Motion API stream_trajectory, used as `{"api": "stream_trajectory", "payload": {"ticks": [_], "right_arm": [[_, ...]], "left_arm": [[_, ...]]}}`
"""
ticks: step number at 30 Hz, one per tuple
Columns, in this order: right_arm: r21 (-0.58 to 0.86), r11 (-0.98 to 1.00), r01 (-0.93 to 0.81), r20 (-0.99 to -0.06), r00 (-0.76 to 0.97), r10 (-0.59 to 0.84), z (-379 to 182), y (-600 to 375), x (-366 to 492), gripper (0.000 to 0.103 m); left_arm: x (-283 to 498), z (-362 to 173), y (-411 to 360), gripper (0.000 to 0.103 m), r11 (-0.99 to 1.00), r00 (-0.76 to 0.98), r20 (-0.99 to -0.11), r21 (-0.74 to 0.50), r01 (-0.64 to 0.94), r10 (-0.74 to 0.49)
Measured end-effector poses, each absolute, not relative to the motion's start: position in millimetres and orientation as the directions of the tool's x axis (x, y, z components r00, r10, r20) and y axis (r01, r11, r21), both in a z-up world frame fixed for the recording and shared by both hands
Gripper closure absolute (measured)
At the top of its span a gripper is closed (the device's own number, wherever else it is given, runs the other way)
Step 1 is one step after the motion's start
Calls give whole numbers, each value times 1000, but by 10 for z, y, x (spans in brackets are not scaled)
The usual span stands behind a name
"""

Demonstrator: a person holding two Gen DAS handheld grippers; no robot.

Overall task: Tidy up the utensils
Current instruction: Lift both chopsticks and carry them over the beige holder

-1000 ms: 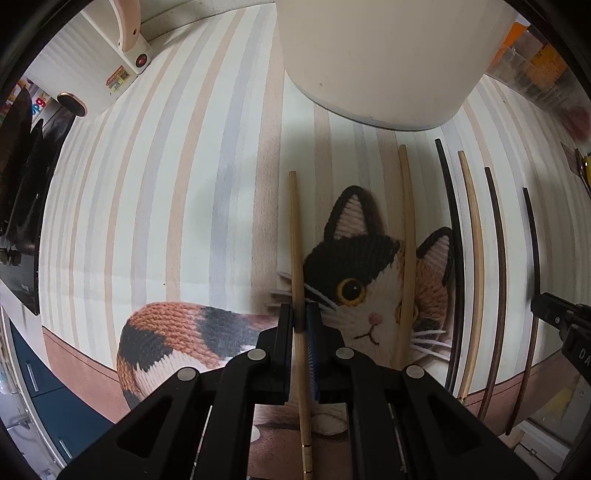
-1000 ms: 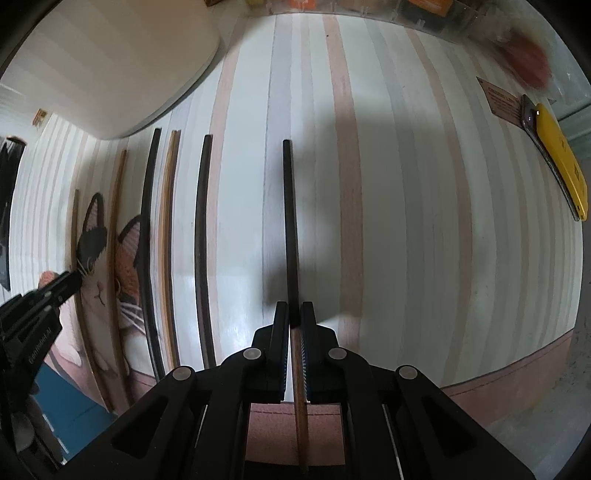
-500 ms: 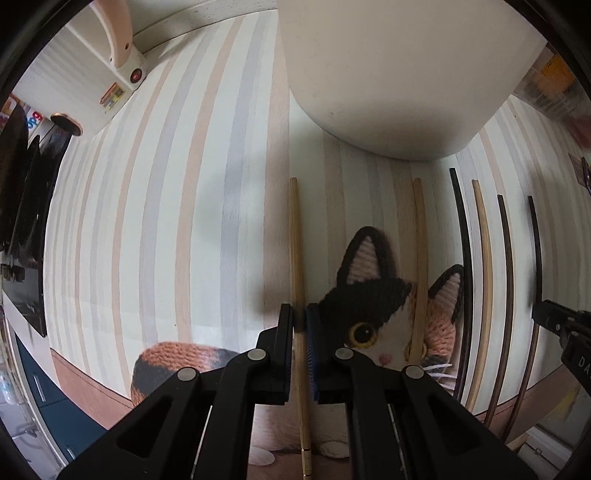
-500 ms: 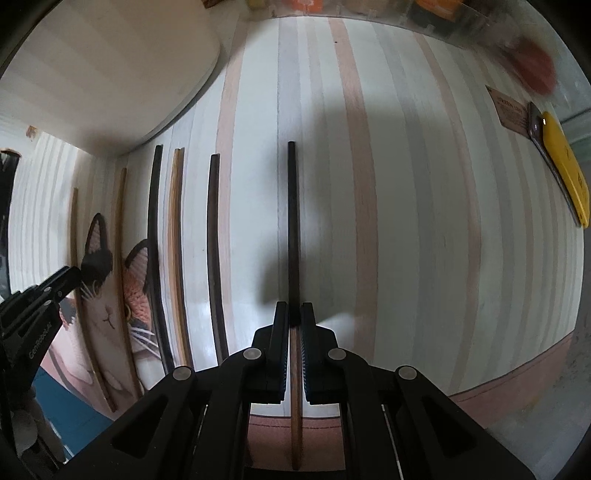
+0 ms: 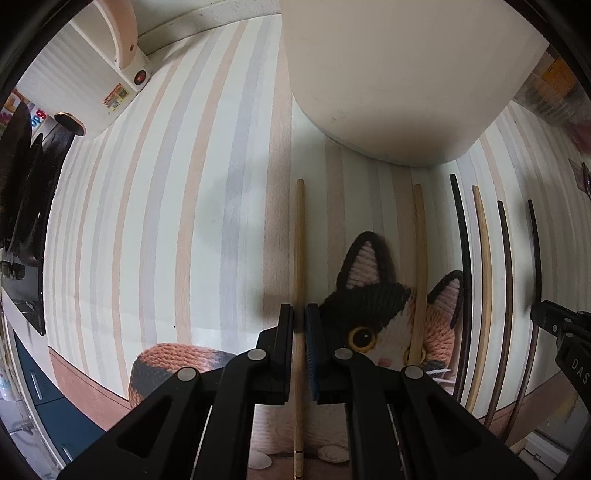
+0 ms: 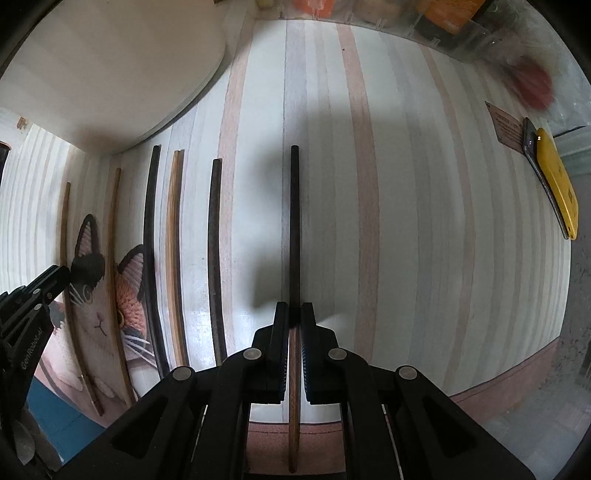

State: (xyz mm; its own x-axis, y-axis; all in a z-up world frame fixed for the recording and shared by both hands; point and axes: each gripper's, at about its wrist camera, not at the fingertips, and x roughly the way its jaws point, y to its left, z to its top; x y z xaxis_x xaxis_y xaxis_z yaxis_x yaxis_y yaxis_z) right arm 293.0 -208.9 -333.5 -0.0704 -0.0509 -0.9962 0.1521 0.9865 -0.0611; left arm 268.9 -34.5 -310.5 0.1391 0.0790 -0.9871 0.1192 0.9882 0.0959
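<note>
My left gripper (image 5: 299, 317) is shut on a light wooden chopstick (image 5: 299, 240) that points toward the cream container (image 5: 399, 74). My right gripper (image 6: 294, 314) is shut on a dark chopstick (image 6: 294, 221), lifted above the striped mat (image 6: 406, 221). Several other chopsticks lie side by side on the mat: a light one (image 5: 419, 258), a black one (image 5: 466, 277), a tan one (image 5: 484, 277) and a dark brown one (image 5: 509, 295). The left gripper also shows at the left edge of the right wrist view (image 6: 40, 291).
The mat has a cat picture (image 5: 388, 317). The cream container's curved wall (image 6: 110, 74) stands close ahead. A white appliance (image 5: 96, 74) is at the far left. A yellow phone-like object (image 6: 557, 184) lies at the right. Clear boxes (image 6: 443, 22) line the back.
Both grippers have moved forward toward the cream container with their chopsticks; the container looms larger and the cat picture has slid down in the left view.
</note>
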Motion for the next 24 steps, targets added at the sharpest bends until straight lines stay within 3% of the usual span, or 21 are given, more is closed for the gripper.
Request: {"api": "stream_trajectory", "payload": {"ticks": [24], "right_arm": [[90,979,185,-972,230,46,-2215,-2305,2638,97]], "left_arm": [[2414,-1896,-108,99,997,441,-896,74,27,54]]}}
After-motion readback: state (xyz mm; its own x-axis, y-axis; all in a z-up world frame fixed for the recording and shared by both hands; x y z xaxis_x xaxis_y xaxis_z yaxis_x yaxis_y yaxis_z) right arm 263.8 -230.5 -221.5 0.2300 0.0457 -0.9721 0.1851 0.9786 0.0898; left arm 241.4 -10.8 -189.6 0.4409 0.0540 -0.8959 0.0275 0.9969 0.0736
